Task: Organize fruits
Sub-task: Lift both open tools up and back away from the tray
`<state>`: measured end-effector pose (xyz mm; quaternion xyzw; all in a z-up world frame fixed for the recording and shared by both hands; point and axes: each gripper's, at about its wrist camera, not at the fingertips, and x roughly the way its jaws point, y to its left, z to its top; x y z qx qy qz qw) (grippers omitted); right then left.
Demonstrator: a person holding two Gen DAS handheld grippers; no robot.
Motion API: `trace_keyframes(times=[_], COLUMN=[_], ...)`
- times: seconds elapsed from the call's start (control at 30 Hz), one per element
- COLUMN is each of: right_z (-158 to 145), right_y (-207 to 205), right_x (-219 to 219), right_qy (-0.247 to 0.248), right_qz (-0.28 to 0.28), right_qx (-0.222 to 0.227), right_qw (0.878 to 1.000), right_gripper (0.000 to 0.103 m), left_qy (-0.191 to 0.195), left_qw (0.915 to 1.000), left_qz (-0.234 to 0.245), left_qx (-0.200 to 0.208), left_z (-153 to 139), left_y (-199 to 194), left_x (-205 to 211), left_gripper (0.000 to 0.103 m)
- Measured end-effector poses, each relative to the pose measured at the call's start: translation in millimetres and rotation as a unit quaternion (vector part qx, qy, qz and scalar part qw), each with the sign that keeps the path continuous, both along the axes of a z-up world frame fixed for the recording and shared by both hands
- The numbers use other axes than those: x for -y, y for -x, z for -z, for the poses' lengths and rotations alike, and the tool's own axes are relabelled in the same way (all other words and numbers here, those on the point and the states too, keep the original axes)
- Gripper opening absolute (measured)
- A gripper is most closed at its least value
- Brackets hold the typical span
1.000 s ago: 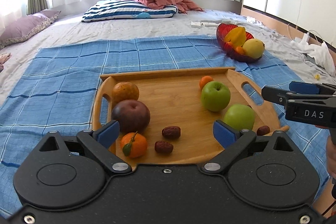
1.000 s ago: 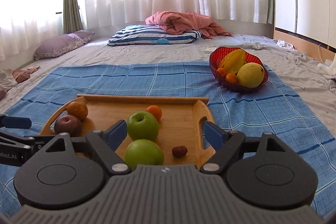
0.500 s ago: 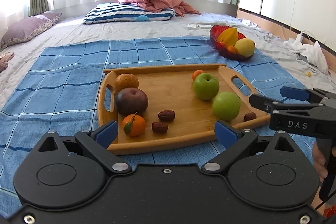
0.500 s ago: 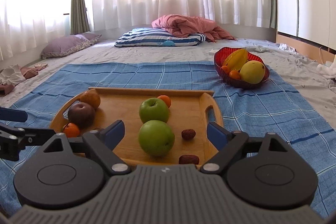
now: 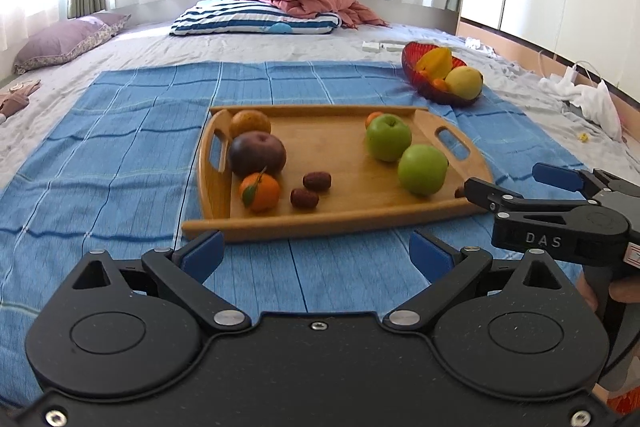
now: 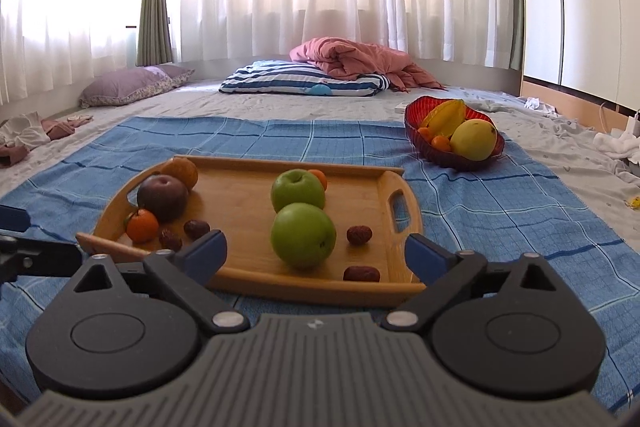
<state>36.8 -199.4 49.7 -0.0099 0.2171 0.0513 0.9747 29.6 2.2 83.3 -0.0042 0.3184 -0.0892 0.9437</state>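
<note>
Your right gripper (image 6: 316, 253) hides part of the near rim of the wooden tray (image 6: 248, 205); its jaws are opening wide with nothing between them. From the left wrist view that same gripper covers most of a date at the tray's near right corner. Your left gripper (image 5: 316, 253) stands wide and empty over the blue checked cloth (image 5: 120, 155), short of the tray. In the right wrist view only a dark edge of it shows at the far left.

The tray lies on the cloth on the bed. At its left sit a dark red apple (image 5: 257, 153), a brownish round fruit (image 5: 250, 123) behind it and a leafy mandarin (image 5: 260, 191) in front. Two dates (image 5: 310, 189) lie near the middle. On the right are two green apples (image 5: 404, 153), with a small orange (image 5: 373, 118) half hidden behind the far one. Two more dates (image 6: 360, 253) lie near the right handle.

Far right on the cloth, the red bowl (image 6: 416, 113) holds a starfruit, a yellow mango and small oranges that are partly covered.
</note>
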Motion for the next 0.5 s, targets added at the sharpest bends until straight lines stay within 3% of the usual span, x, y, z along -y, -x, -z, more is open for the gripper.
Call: trace_keyframes(times=[0.5], right_z=[45], right_y=[-5], right_x=[-2], right_qy=[0.016], right_qz=[0.034], right_qx=[-0.028], right_qw=[0.999], right_gripper=[0.103], left_qy=[-0.008], left_qw=[0.9979], left_qz=[-0.057], left_qx=[-0.031], left_z=[52], left_y=[-30], left_x=[-2], left_gripper=[0.1])
